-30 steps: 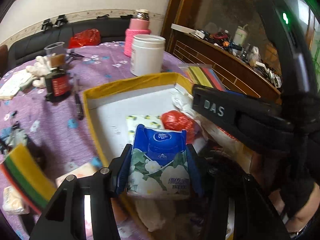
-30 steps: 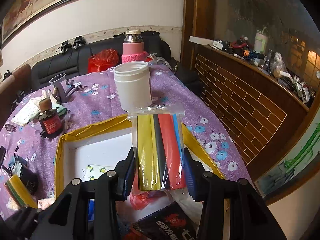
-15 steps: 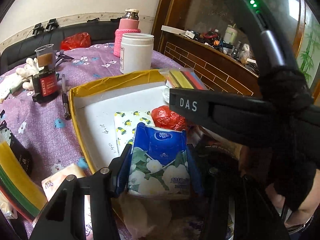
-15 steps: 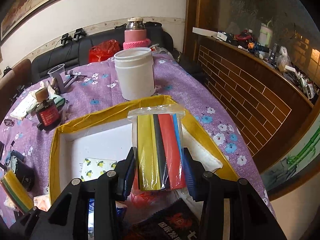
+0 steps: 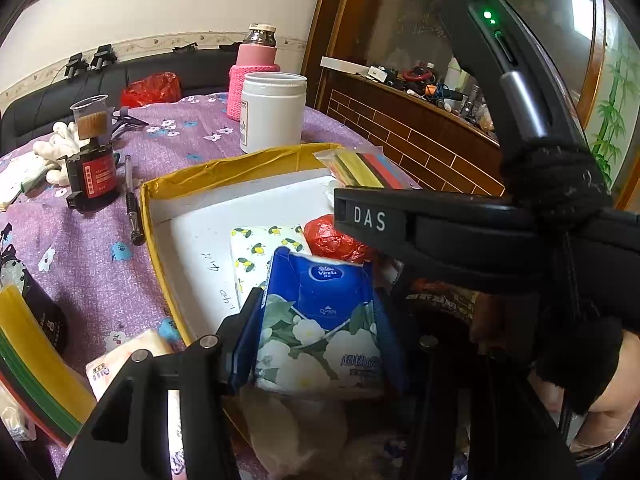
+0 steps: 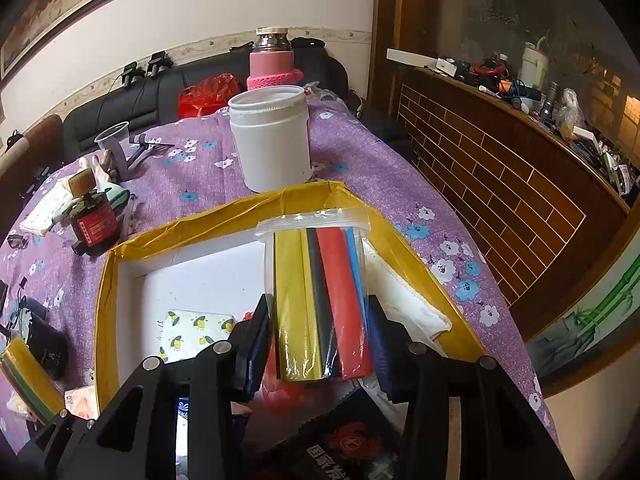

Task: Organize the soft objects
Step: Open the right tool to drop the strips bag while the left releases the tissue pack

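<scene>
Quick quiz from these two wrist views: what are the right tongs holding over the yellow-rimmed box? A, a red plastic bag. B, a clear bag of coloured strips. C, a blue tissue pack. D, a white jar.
B: the right tongs are shut on the clear bag of coloured strips above the yellow-rimmed box; the blue tissue pack sits in the left tongs.

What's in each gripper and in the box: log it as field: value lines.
left gripper: shut on blue tissue pack
right gripper: shut on clear bag of coloured strips
box: yellow-rimmed, white floor, on purple floral tablecloth
in box: lemon-print tissue pack, red plastic bag
behind box: white jar
</scene>
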Demonstrator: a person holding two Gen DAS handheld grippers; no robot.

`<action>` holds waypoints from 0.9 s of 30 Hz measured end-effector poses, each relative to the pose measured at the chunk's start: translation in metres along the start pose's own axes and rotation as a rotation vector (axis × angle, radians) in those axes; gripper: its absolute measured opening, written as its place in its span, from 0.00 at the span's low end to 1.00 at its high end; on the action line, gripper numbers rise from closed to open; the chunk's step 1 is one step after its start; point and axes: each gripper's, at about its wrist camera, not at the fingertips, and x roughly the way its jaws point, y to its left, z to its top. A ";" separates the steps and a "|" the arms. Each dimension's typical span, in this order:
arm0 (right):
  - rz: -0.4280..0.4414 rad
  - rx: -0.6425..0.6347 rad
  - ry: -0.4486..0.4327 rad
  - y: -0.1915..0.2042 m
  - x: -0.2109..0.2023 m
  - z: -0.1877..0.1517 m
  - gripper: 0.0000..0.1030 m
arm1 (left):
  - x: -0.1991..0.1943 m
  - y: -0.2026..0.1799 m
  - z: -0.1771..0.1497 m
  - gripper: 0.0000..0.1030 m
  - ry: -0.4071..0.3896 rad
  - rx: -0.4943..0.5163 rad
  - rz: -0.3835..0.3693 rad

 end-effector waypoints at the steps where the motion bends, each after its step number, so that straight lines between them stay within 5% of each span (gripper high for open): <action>1: -0.001 0.001 0.000 0.000 0.000 0.000 0.46 | 0.000 0.000 0.000 0.51 -0.001 0.000 -0.001; 8: 0.000 0.004 -0.008 -0.001 -0.003 0.000 0.47 | -0.001 0.002 0.001 0.55 -0.008 -0.007 -0.010; 11: -0.004 0.004 -0.018 -0.001 -0.006 0.001 0.48 | -0.003 0.005 0.002 0.68 -0.014 -0.024 0.001; 18: -0.005 0.003 -0.063 0.000 -0.018 0.002 0.55 | -0.008 0.010 0.004 0.76 -0.030 -0.051 -0.029; 27: 0.015 0.035 -0.132 -0.005 -0.036 0.006 0.56 | -0.023 0.006 0.009 0.79 -0.084 -0.038 -0.020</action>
